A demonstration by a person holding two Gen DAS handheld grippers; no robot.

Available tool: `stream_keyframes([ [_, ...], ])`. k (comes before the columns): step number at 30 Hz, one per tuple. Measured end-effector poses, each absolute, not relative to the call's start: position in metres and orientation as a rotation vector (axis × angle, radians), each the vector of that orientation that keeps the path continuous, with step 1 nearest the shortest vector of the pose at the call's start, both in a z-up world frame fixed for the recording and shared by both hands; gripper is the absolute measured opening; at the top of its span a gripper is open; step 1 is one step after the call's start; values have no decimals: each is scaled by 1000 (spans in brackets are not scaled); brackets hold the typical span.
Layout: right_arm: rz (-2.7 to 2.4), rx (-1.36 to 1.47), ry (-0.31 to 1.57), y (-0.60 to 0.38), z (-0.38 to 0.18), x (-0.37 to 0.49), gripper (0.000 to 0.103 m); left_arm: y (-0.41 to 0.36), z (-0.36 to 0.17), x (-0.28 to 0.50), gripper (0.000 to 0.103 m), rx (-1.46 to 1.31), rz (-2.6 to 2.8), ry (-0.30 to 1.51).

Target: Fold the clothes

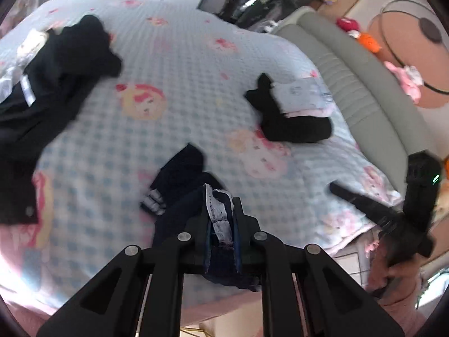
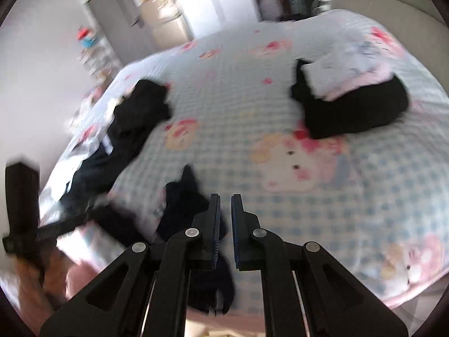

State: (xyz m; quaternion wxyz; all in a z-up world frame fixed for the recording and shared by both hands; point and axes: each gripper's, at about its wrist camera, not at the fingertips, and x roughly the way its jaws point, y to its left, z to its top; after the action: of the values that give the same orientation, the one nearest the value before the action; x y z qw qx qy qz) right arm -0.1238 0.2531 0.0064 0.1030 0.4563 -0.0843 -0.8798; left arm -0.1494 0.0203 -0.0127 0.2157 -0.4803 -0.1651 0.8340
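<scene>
Two grippers hang over the bed (image 1: 179,64): the left gripper (image 1: 221,210) pinches the dark navy garment (image 1: 179,168) by its white-labelled edge, the rest trailing onto the checked bedspread, while the right gripper (image 2: 224,210) has its jaws pressed nearly together on nothing

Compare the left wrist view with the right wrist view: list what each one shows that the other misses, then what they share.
Only the left wrist view: the left hand-held gripper shut on the navy garment's waistband, plus the grey headboard.
Only the right wrist view: the right hand-held gripper shut and empty, plus a grey door.
Both: the navy garment, the folded stack, the unfolded black clothes, the cartoon-print bedspread.
</scene>
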Motion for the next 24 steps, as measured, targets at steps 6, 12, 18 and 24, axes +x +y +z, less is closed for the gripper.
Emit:
stream_keyframes([
  [6,-2480,1541,-189,226,-70,-87,9,6,-47,-120,13,-1411,2324,-524],
  [12,-2348,1715,-271,223,-137,-56,28,-36,-93,-88,13,-1518,2377,-652],
  [18,-2421,1738,-246,223,-155,-54,33,-68,-120,-70,21,-1669,2520,-589],
  [24,-2570,1644,-205,223,-142,-52,25,-72,-121,-45,26,-1618,2668,-249],
])
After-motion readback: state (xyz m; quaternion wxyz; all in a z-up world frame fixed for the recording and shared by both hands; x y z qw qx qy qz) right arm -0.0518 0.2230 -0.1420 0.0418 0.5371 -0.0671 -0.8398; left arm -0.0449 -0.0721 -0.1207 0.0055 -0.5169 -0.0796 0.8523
